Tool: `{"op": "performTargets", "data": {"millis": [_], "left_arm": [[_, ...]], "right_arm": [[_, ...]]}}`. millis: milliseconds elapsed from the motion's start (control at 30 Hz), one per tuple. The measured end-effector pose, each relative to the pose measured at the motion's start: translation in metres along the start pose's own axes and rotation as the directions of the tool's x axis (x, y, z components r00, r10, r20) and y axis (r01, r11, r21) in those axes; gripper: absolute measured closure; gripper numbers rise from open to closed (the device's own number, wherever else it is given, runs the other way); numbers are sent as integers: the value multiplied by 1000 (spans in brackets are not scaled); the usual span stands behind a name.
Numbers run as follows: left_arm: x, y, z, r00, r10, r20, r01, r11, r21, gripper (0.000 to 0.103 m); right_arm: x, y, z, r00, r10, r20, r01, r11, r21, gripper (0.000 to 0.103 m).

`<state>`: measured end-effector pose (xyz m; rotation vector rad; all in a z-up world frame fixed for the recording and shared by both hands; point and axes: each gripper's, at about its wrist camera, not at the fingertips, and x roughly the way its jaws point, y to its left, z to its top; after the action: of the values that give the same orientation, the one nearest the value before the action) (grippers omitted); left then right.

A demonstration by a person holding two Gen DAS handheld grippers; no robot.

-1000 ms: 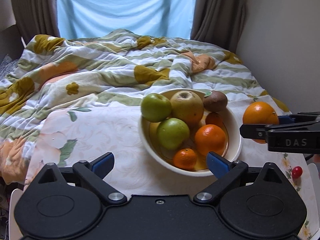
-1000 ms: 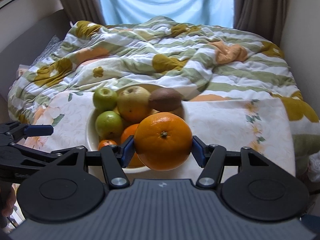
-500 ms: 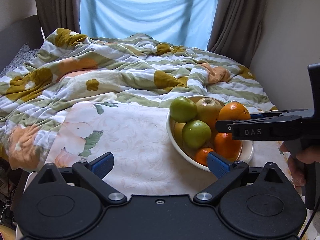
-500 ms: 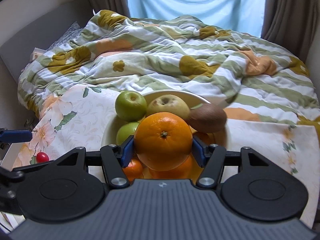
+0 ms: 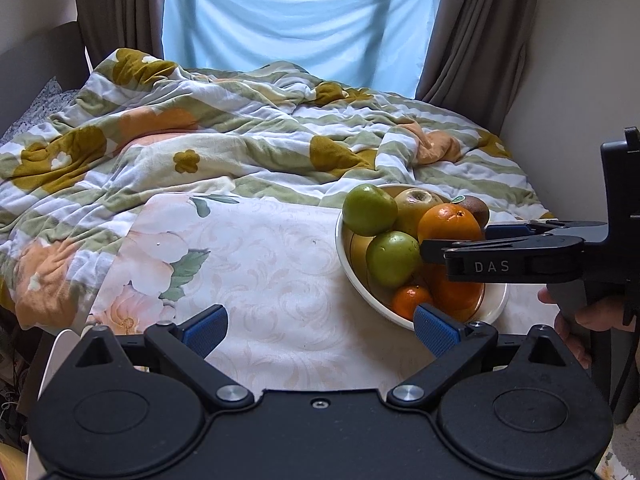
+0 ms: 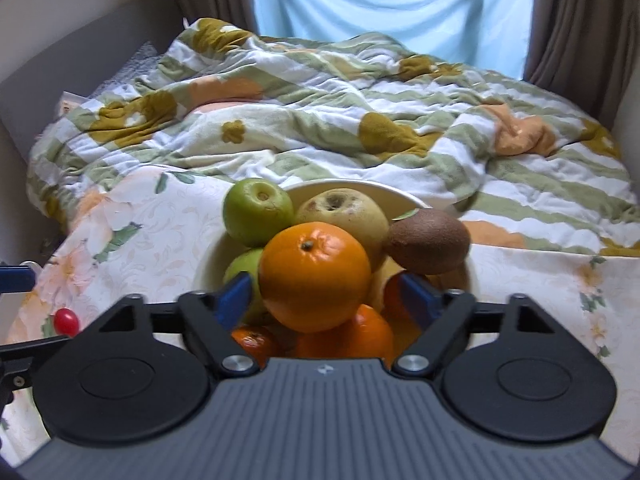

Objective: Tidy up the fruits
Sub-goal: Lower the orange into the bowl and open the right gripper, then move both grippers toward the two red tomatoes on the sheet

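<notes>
A cream bowl on a floral cloth holds green apples, a yellowish apple, a kiwi and oranges. In the right wrist view a large orange rests on top of the pile. My right gripper is open around it; its blue pads stand apart from the fruit. The right gripper also shows in the left wrist view above the bowl beside that orange. My left gripper is open and empty, low in front of the bowl.
A small red fruit lies on the cloth at the left. A crumpled striped blanket covers the bed behind. A wall stands at the right, curtains and a window at the back.
The right gripper carried the large orange left over the bowl, set it on the pile and opened. The left gripper drew back and left.
</notes>
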<state>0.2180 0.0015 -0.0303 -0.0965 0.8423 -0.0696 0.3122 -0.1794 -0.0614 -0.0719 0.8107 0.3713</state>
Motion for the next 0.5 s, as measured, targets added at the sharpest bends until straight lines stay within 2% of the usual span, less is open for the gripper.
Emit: {"op": "performTargets", "data": {"millis": [267, 500], "left_arm": [[-11, -4, -2, 1000, 1, 14, -1, 1000, 0, 2], [-30, -11, -3, 999, 22, 44, -22, 1000, 4, 2]], "right_arm": [[-12, -2, -4, 1000, 0, 4, 0, 1000, 15, 2], [-47, -3, -10, 999, 1, 33, -3, 999, 37, 2]]}}
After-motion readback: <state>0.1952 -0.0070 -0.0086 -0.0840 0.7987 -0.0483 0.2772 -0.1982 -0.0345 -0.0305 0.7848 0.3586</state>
